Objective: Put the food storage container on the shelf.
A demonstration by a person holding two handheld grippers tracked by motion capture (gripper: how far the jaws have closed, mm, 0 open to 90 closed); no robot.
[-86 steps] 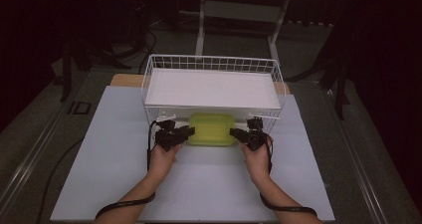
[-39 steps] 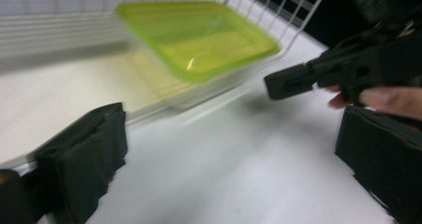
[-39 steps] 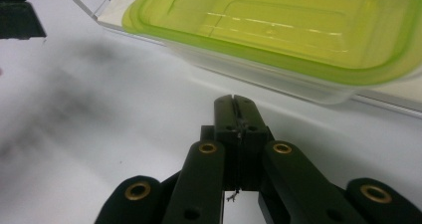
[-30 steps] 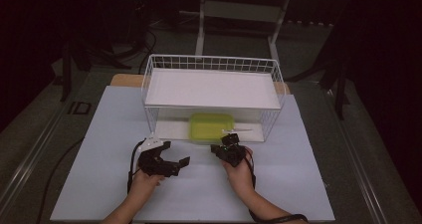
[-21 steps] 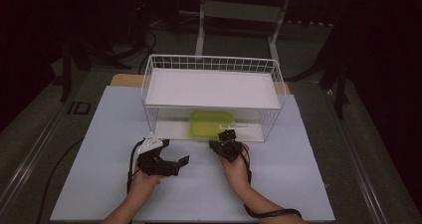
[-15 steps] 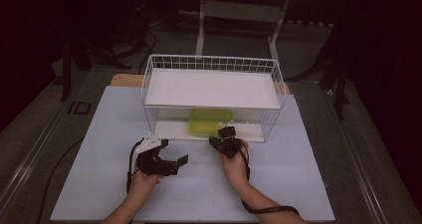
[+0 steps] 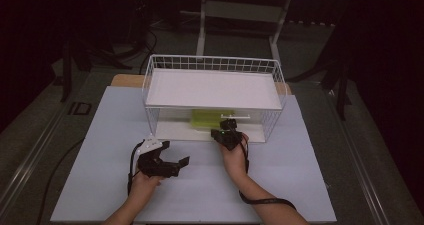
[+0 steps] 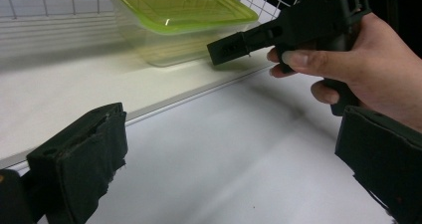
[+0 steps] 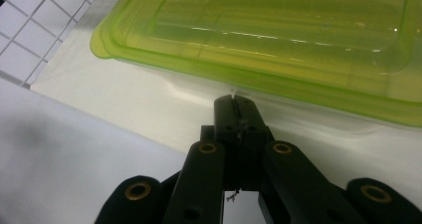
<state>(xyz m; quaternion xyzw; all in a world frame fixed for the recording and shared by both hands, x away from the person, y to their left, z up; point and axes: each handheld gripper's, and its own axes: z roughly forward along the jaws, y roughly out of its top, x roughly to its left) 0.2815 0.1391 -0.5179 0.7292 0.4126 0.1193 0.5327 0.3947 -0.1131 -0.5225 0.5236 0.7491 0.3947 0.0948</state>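
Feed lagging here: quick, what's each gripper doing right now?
Left gripper: open, holding nothing.
Right gripper: closed, empty, tip against the container under its green lid.

Overhead light is brightening the white tabletop point(image 7: 300, 170) at frame centre while surroundings are falling into darkness; glare is streaking the translucent green plastic lid point(image 9: 278, 40), and near black jaws are blurring.

The food container point(image 9: 278, 50) looks like clear plastic under a glossy green lid point(image 8: 184, 5); the basket point(image 7: 215, 65) is white-coated wire; the tabletop point(image 7: 300, 175) is matt.
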